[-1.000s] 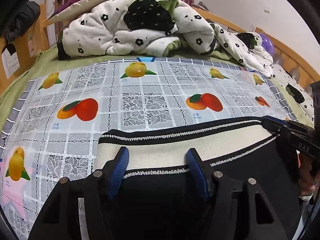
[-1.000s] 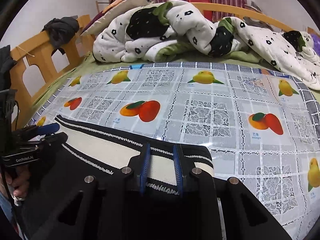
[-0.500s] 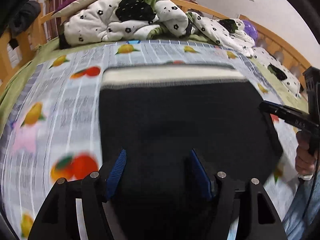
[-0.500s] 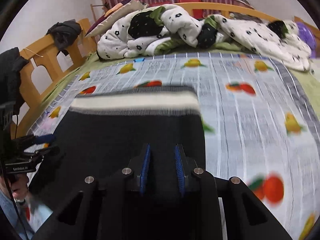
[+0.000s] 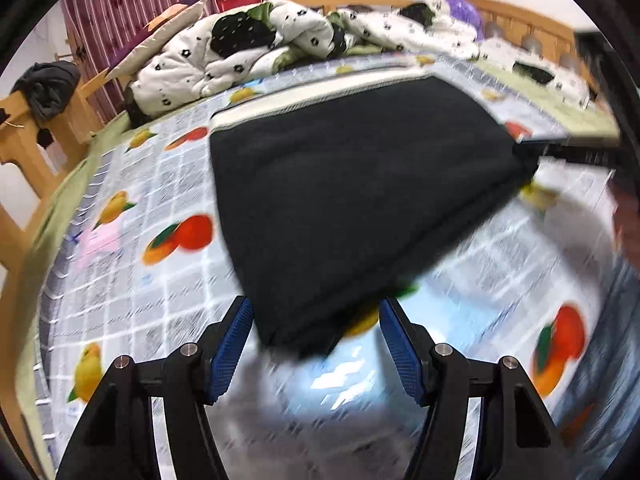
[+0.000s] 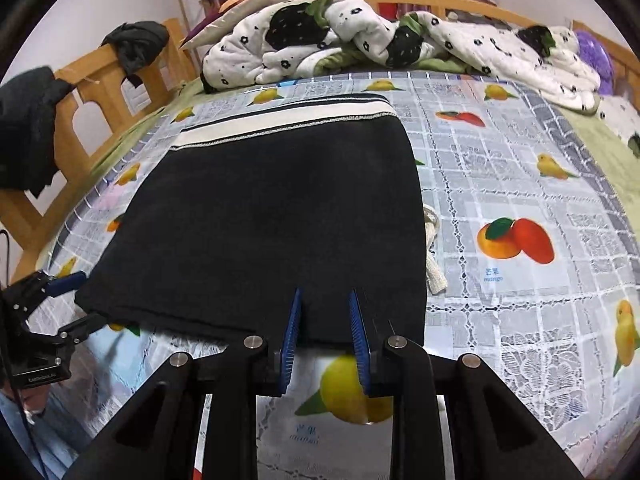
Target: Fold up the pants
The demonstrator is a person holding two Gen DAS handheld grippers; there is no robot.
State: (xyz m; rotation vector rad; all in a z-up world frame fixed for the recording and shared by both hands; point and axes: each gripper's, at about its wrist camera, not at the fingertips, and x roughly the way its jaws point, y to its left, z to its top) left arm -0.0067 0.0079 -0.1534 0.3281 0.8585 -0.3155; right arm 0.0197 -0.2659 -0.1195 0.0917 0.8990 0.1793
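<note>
Matt black cloth pants (image 6: 272, 216) lie on a glossy plastic fruit-print sheet (image 6: 520, 184)

Black pants (image 6: 272, 216) with a cream waistband striped in black, toward the far edge of the cloth; fruit-print cloth (image 6: 520, 184), grey-white lace squares with orange mangoes and yellow fruit; quilt (image 6: 360, 36) white with black flowers and green; curtain (image 5: 160, 4) maroon-striped; gripper pads (image 6: 292, 332) blue.

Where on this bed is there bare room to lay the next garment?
Free: the fruit-print cloth right of the folded pants, apart from a white strap, and the strip on their left. Crowded: the quilt heaped at the far end.
</note>
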